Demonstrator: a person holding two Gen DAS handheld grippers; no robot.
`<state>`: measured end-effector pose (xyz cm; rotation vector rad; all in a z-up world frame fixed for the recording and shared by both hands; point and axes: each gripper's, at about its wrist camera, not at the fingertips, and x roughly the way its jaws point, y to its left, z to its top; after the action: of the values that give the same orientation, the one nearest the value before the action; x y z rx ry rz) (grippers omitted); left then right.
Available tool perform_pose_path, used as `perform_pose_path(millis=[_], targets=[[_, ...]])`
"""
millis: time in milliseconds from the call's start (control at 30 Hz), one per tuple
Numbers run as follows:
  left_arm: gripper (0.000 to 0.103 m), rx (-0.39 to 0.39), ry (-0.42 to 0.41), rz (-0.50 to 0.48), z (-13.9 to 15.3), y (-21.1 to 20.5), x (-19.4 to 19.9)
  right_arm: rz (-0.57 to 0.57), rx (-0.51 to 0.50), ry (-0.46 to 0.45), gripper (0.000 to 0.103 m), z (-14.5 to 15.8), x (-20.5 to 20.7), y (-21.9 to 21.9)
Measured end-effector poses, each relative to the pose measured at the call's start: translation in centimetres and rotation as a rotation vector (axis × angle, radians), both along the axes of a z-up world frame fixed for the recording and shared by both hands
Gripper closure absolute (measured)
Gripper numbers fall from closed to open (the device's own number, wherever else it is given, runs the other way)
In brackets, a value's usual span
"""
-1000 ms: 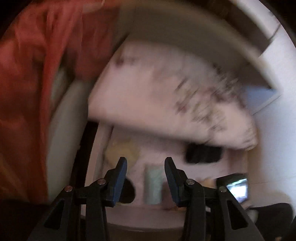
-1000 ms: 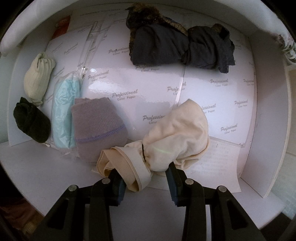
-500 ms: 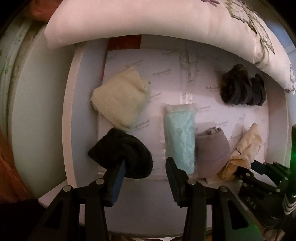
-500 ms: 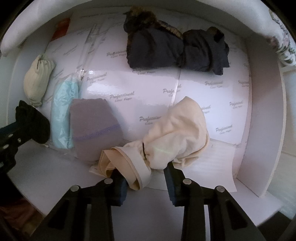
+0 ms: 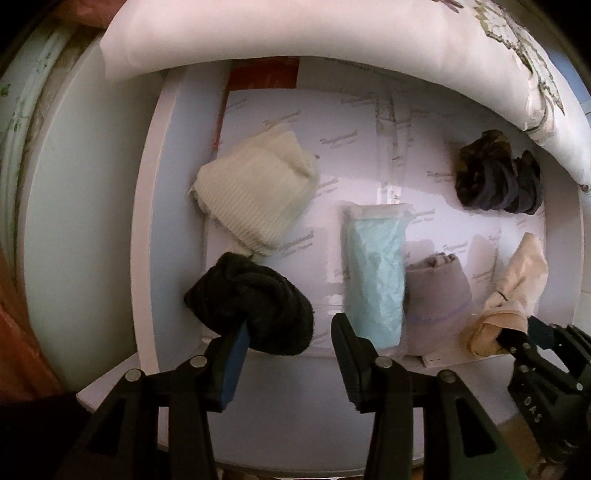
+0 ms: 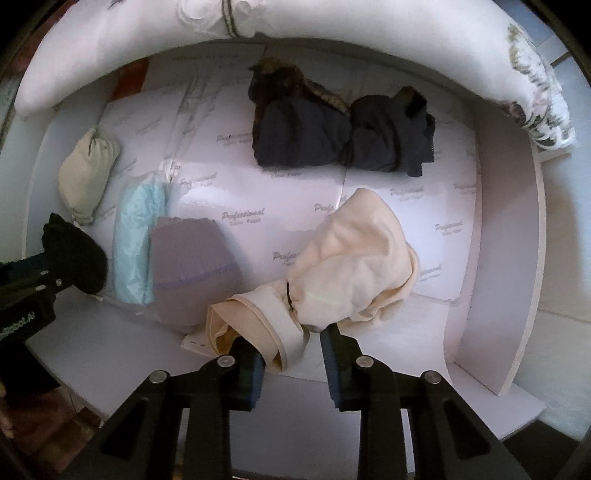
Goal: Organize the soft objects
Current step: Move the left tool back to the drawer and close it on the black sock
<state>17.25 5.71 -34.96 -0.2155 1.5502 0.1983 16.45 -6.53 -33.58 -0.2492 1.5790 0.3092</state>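
The right tool (image 6: 291, 343) points straight down into a white shallow tray (image 6: 495, 258) lined with white printed paper sheets (image 6: 280, 192); its jaws have just been closing and now pinch the near end of a cream-coloured bunched fabric garment (image 6: 354, 266), whose ribbed band folds over the left finger (image 6: 251, 365) while the rest of the cloth lies ahead of the tool. Just left of that garment lies a mauve folded knit piece (image 6: 188, 266), then a pale blue item in a clear plastic wrapper (image 6: 136, 240), and farther left a cream ribbed rolled sock (image 6: 86, 177). Well ahead of the right tool sit dark navy bunched garments with brownish lace trim (image 6: 332, 129). The left tool (image 5: 288, 332) also points down, its jaws standing partly apart: its left finger (image 5: 232, 354) is touching a black fuzzy rolled sock (image 5: 255, 299), which lies just ahead of it at the tray's near left corner, and the right finger is clear of the sock, so nothing is clamped. A white pillow with a floral print (image 5: 332, 33) lies along the far edge of the tray.
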Motion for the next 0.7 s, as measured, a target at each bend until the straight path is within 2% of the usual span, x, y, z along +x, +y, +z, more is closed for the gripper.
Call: perform_pose_path(millis=[33,167,300,400,533,633,667,700], targets=[[0.057,0.001,0.004,0.012,0.0,0.2,-0.1,0.000,-0.002,-0.001,0.076,0.0,0.0,-0.1],[0.050,-0.113,-0.029,0.121,0.3,2.5,-0.5,-0.008,-0.004,-0.005,0.076,0.3,0.2,-0.4],[0.050,-0.178,-0.039,0.182,0.3,4.1,-0.5,-0.011,0.005,-0.009,0.076,0.6,-0.4,-0.1],[0.050,-0.154,-0.011,0.158,-0.5,4.3,-0.1,-0.018,0.016,-0.014,0.076,0.8,-0.3,-0.4],[0.050,-0.136,0.026,0.180,-1.4,4.9,-0.1,-0.027,0.028,-0.020,0.076,0.9,-0.3,-0.5],[0.054,-0.123,0.042,0.154,-2.0,4.6,0.0,-0.043,0.036,-0.026,0.076,1.3,0.1,-0.6],[0.058,-0.114,0.043,0.127,-2.3,4.2,0.2,-0.046,0.039,-0.028,0.076,1.4,0.0,-0.8],[0.068,-0.104,0.044,0.097,-2.4,3.8,0.3,-0.046,0.040,-0.030,0.076,1.5,0.0,-0.8]])
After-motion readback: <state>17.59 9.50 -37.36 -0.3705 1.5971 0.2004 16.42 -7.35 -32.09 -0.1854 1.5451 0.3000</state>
